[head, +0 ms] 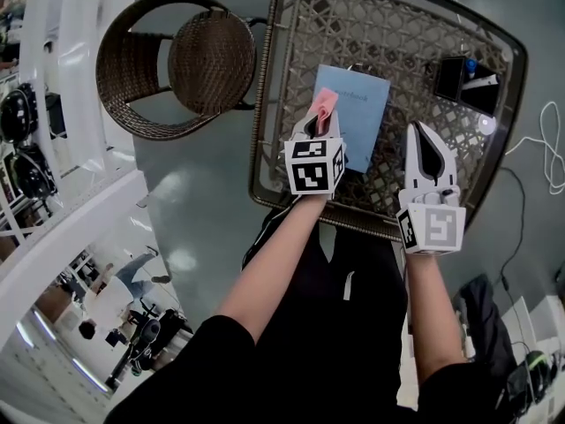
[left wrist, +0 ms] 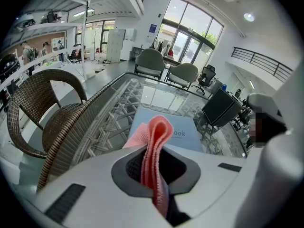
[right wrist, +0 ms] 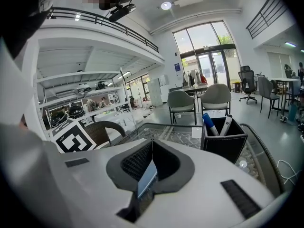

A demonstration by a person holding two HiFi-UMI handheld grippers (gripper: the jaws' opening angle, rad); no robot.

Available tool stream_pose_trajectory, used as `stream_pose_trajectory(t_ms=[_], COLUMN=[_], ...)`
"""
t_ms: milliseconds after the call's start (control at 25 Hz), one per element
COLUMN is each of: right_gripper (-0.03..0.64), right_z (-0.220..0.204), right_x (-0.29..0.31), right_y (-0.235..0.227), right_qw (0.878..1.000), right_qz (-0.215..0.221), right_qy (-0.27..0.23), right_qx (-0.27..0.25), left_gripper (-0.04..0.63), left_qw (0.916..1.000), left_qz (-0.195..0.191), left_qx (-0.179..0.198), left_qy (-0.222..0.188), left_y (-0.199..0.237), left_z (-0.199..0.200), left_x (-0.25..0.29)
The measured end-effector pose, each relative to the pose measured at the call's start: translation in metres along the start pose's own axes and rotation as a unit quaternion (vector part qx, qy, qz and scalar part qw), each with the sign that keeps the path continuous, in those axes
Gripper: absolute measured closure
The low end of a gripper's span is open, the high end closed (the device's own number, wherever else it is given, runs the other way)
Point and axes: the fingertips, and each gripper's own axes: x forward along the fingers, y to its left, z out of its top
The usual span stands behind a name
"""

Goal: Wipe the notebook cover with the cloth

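Knitted pink cloth (left wrist: 155,136), matt notebook (head: 362,106)

Open office, swivel chairs (right wrist: 248,82), mezzanine (right wrist: 95,27), tall windows (right wrist: 204,51)

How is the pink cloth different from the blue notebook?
The pink cloth is folded over and stands up. The light blue notebook lies flat on the glass-topped wicker table. The cloth is pinched in the fingers of the left gripper, while nothing holds the notebook. The cloth also looks smaller than the notebook. Both are pale colours, and in the head view the cloth overlaps the notebook's left edge.
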Motion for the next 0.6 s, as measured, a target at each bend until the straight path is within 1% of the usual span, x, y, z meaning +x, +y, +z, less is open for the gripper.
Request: stream_pose_trajectory(t_ms=[160, 320, 600], right_gripper=[0.586, 0.586, 0.586], right_z=[0.000, -0.003, -0.005], right_x=[-0.003, -0.004, -0.009], right_y=[-0.003, -0.007, -0.009], right_qw=[1.000, 1.000, 1.000], right_qz=[-0.001, -0.006, -0.010], right_qy=[-0.002, -0.001, 0.000], right_qx=[0.002, 0.007, 0.011], left_gripper=[0.575, 0.575, 0.575], left_qw=[1.0000, 0.9999, 0.9999], left_qz=[-0.002, -0.008, -0.006], left_qx=[-0.008, -0.006, -0.008], left_qy=[0.001, 0.002, -0.001], left_y=[-0.002, -0.011, -0.016], left_z=[-0.001, -0.003, -0.003], left_x=[0.000, 0.002, 0.003])
